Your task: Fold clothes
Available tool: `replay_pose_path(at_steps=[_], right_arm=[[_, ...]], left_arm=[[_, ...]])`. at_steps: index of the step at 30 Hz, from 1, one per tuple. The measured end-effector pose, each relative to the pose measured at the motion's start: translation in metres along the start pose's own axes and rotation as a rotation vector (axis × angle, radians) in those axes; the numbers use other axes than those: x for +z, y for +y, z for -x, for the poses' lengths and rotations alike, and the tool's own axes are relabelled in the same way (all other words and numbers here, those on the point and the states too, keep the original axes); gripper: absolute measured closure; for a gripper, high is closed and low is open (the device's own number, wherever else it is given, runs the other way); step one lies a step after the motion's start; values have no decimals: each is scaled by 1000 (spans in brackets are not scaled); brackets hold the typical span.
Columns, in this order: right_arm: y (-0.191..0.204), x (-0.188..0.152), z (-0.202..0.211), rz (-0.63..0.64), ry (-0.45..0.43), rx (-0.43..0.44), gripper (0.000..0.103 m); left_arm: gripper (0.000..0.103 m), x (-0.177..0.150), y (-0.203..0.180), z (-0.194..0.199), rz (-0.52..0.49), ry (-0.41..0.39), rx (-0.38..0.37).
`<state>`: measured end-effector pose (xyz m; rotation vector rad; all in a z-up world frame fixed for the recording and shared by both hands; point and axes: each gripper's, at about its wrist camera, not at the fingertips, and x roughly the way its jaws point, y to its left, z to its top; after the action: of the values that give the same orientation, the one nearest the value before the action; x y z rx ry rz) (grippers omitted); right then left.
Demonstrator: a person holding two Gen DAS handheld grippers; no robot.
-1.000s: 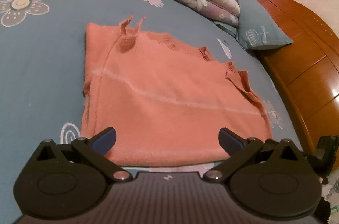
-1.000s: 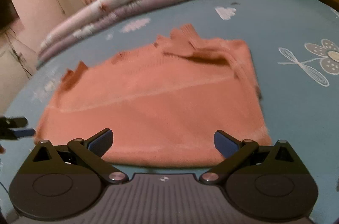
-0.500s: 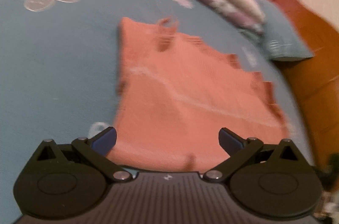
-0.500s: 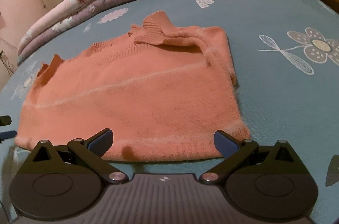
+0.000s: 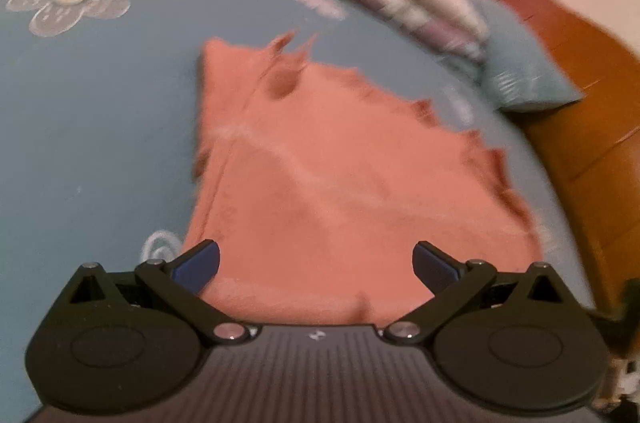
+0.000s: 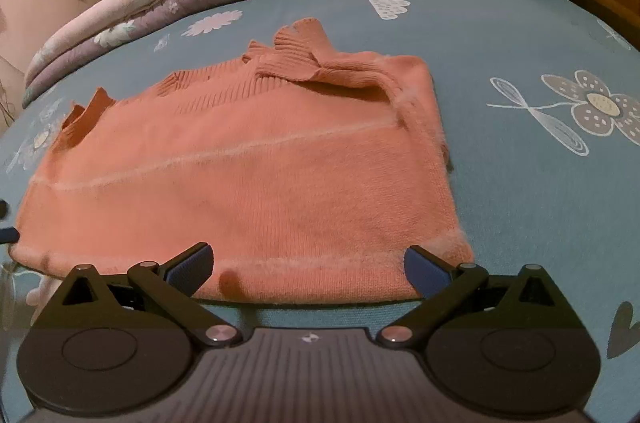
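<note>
Both my grippers gape wide, empty. Sweater (image 6: 256, 179) lies at 12 o'clock, long axis 9-to-3; its hem sits just beyond right gripper (image 6: 306, 269) and left gripper (image 5: 316, 265).

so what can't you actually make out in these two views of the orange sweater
- Orange sweater, left wrist view: motion blur smears its knit and edges.
- Sweater's near hem, both views: part sits behind the open left gripper and right gripper.
- How many layers are folded: underside hidden against the blue bedsheet.
- Wooden headboard: blurred and cut off by the frame edge.
</note>
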<state>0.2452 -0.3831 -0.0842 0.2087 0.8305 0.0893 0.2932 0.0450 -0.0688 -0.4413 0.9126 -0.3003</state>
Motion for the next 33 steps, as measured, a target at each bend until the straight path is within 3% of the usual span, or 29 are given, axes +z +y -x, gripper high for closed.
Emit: replay_pose_path(at_steps=[3,7,11,14,21,29,33], right_arm=[[0,1,5,1,-24,6,0],[2,6,23,14,-126,39,0],[2,27,29,-5,-169,155,0],[-1,54,22,-18,-162,225,0],[-5,114,-21,-53,-66,241,0],[-1,117,-58,7,6,274,0],[-12,115,-72,17,-35,190,0]], left_arm=[[1,-2,-6,3,-8,-4,-10],[1,-5,-22,-2,-49,22,-29],[1,-10,-28,-14,-85,70,7],[1,-12,-33,-14,-117,81,28],[1,-10,-25,-11,-71,84,-2],[1,-12,-21,-11,-53,65,-4],[1,-15,-25,-12,-74,50,11]])
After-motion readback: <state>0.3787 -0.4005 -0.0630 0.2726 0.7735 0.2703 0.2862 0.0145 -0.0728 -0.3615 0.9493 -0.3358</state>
